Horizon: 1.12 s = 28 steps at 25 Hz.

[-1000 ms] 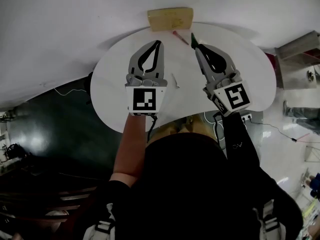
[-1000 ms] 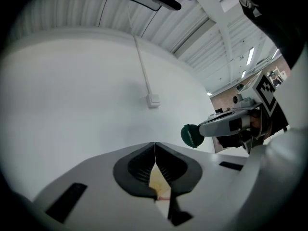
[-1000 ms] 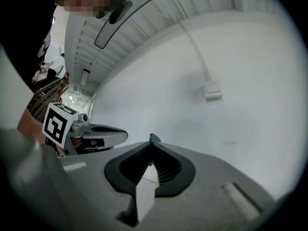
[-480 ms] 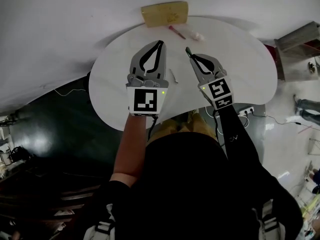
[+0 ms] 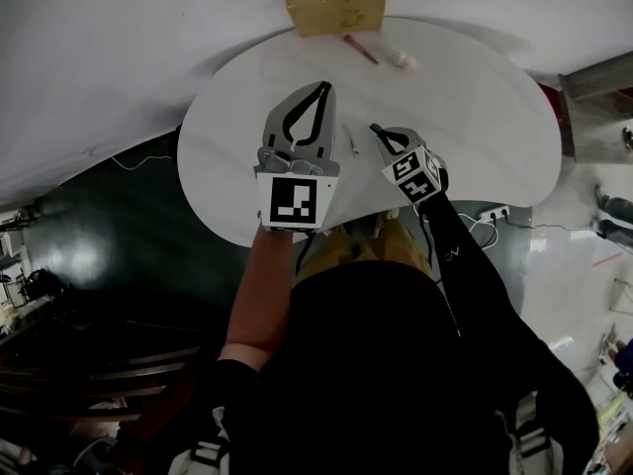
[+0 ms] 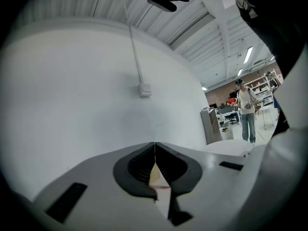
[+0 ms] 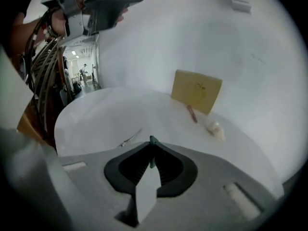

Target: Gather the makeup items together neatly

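Our right claw (image 7: 153, 145) is clenched on a thin green pencil (image 7: 152, 139), whose tip pokes just past the jaw tips toward the yellow card (image 5: 335, 10) at the far edge of the white table (image 5: 475, 117). Our left claw (image 5: 322, 87), nearer the card, is closed on nothing. A red pencil (image 5: 360, 48) lies just before the card, with a small white lump (image 5: 399, 58) to its right. A thin silver tool (image 5: 348, 139) lies well short of the card, between the claws.
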Motion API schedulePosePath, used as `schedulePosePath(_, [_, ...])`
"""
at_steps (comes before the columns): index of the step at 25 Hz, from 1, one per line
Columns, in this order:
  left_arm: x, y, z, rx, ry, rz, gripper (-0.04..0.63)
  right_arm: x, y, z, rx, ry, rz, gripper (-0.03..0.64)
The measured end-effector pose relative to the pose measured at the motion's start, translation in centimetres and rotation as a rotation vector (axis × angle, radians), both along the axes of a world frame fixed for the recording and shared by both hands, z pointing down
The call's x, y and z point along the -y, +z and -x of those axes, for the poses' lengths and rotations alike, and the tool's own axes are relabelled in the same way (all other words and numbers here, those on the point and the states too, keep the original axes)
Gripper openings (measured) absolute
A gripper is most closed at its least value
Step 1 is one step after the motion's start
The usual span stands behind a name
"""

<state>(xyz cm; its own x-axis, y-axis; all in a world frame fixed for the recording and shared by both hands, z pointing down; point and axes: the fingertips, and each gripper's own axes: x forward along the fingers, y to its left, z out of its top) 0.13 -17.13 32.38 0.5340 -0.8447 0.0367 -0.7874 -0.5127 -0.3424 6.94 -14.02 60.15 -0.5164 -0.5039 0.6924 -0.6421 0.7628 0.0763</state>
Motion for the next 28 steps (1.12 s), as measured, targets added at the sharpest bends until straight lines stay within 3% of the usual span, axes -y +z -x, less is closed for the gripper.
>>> schedulePosePath(9, [-0.6,1.1,1.4,0.015,-0.053,0.027,0.009,-1.8,4.2,0.4,-0.141,-0.087,0.045,0.029])
schedulePosePath(12, [-0.9,1.3,1.7,0.018,-0.062,0.035,0.009,-2.0,4.5,0.4,-0.193,-0.104,0.017,0.029])
schedulePosePath(20, [-1.3,1.5,2.1,0.020,-0.075,0.043,0.009,0.1,3.1,-1.1,-0.261,0.002,-0.134,0.029])
schedulePosePath(25, [-1.6,1.7,1.9,0.022,-0.072,0.049,0.008,-2.0,5.9,-0.9,-0.320,-0.100,-0.037,0.058])
schedulePosePath(28, [-1.7,1.7,1.9,0.021,-0.069,0.048,0.008,-2.6,6.3,-0.9,-0.301,-0.099,-0.009,0.094])
